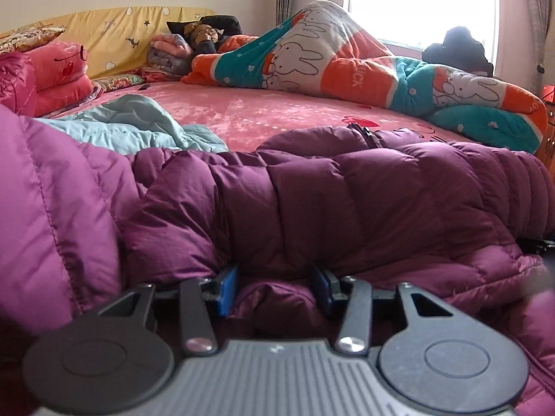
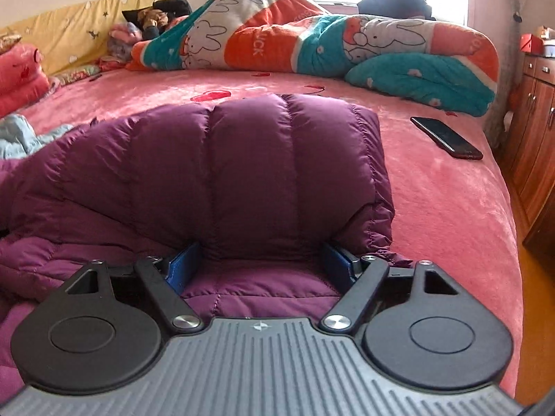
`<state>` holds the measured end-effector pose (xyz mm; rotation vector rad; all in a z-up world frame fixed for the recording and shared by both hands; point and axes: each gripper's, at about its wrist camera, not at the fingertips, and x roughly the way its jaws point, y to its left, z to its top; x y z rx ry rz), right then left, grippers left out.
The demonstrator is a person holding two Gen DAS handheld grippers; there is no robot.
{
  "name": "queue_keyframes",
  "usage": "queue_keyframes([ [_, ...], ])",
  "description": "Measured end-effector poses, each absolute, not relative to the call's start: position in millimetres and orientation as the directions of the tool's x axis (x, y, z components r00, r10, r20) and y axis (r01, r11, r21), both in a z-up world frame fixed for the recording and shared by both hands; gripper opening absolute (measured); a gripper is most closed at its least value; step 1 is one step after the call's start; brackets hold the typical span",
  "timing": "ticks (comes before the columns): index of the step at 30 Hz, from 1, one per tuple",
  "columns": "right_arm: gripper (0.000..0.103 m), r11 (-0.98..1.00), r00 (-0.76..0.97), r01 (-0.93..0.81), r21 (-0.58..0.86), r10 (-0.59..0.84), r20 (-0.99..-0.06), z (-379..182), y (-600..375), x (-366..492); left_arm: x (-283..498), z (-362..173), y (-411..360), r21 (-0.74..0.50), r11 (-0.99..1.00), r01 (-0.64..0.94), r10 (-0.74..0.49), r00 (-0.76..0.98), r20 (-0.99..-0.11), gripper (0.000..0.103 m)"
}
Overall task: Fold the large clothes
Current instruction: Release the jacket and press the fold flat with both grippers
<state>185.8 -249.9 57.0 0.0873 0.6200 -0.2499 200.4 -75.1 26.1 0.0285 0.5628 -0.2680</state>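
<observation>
Purple down jacket (image 2: 242, 159) across lower centre, on the pink bed (image 2: 433, 190). Left gripper (image 1: 275, 286) and right gripper (image 2: 263, 267) spread wide, padding bulging between. Pinch deep, lift evenly, avoiding phone (image 2: 447, 137) at right.

Purple quilted down jacket (image 1: 347, 201) lying across near edge of pink bed sheet (image 2: 451, 208), puffy, crumpled, partly folded over itself. Stitched channels run across padding (shiny fabric, deep plum in shade, brighter magenta at left). One thick folded section (image 2: 249, 173) raised, bulging upward, squared far edge.
</observation>
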Motion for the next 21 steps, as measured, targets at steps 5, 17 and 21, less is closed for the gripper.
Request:
queue_keyframes([
  [5,0.099,0.966,0.785,0.259,-0.014,-0.219,-0.579,62.1,-250.1,180.0,198.2,23.1,-78.8,-0.024,0.966,0.257,-0.232,0.822,-0.52,0.046],
  [17,0.103,0.97,0.829,0.243,0.022,-0.196,-0.524,62.3,-254.7,169.8,158.8,50.6,-90.4,0.097,0.975,0.199,-0.124,0.854,-0.506,0.064],
  [21,0.103,0.971,0.842,0.233,0.045,-0.178,-0.509,72.3,-254.0,149.1,120.4,63.3,-83.3,0.029,0.975,0.22,-0.174,0.839,-0.515,0.069],
])
